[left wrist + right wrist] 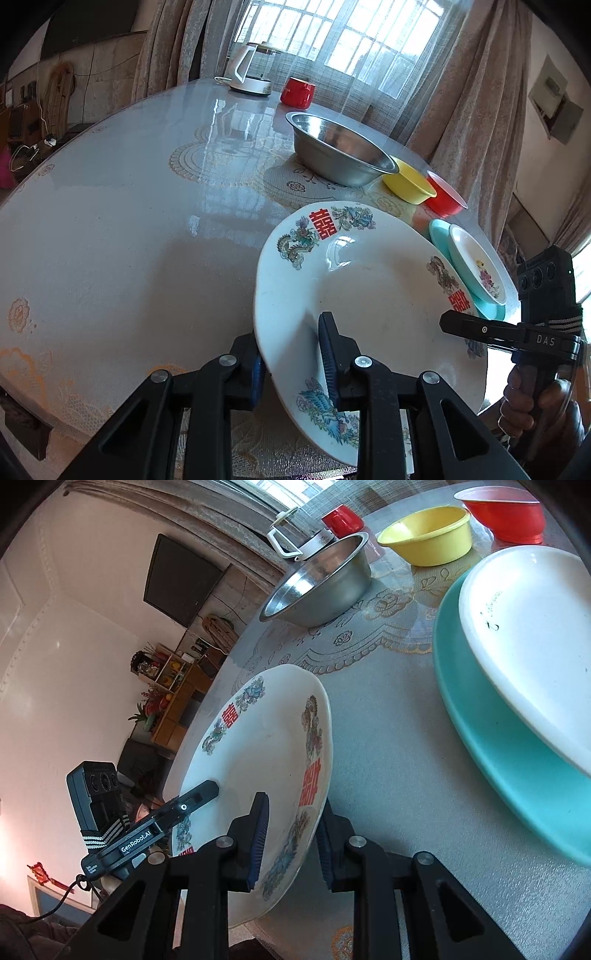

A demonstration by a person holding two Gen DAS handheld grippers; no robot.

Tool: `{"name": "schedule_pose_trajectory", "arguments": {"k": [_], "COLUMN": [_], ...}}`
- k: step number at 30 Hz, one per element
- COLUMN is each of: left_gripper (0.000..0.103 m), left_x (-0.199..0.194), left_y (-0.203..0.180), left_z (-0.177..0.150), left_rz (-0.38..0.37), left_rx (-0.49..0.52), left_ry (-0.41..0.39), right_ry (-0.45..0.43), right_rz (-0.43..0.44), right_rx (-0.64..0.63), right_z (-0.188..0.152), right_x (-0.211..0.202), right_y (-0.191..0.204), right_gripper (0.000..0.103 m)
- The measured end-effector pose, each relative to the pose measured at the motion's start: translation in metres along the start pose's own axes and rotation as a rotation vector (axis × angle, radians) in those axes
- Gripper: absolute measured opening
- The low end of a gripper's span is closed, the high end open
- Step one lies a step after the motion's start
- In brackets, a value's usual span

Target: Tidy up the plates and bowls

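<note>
Holding the big plate [369, 295] by its rim in both grippers, you have it tilted just above the table [129, 240], near the front edge. Your left gripper [291, 365] has one pad on the plate's face and the other under the rim, clamped on it. Your right gripper [291, 842] straddles the opposite rim the same way, one pad on top and one beneath; it looks clamped too, though contact on the underside pad is hard to confirm.

As for progress, I'd judge you are partway. A white plate [524, 635] already sits on a teal plate [498, 746] to the right, so a plate stack is begun. The big plate is not yet on any stack, and being the widest it would sit badly on top of the smaller two; you may need it underneath, or placed alone.

The bowls look untouched: the steel bowl [340, 151], yellow bowl [408, 182] and red bowl [445, 195] stand separately in a row toward the window, none nested. A red cup [298, 92] and a kettle [251, 70] stand further back, apart from the work.
</note>
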State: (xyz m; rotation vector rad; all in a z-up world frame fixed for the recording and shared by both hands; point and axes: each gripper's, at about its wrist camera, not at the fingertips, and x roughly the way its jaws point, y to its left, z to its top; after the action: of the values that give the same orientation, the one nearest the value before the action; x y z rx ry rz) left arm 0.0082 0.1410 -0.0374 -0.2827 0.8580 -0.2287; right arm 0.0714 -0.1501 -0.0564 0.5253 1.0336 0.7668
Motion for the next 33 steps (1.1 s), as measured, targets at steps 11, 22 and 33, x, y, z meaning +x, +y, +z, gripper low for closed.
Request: {"name": "schedule_pose_trajectory", "arguments": {"k": [11,22,33], "left_gripper": [0.027,0.026,0.026], "left_x": [0.001,-0.006,-0.01], "left_y": [-0.004,-0.011,-0.024], "left_z": [0.001,-0.004,-0.004], "left_rz": [0.046,0.072,0.059], "left_rx": [0.009,0.037,0.092], "left_ry": [-0.007,-0.028,-0.051], "right_ry": [-0.008,0.0,-0.03], "right_rz": [-0.102,-0.122,-0.16], "right_rx": [-0.085,-0.105,-0.141], "right_z": [-0.003,-0.002,0.0], "right_x": [0.002,0.002,-0.006], "right_y": [0.013,0.014,0.018], "right_gripper": [0.014,0.016,0.018]}}
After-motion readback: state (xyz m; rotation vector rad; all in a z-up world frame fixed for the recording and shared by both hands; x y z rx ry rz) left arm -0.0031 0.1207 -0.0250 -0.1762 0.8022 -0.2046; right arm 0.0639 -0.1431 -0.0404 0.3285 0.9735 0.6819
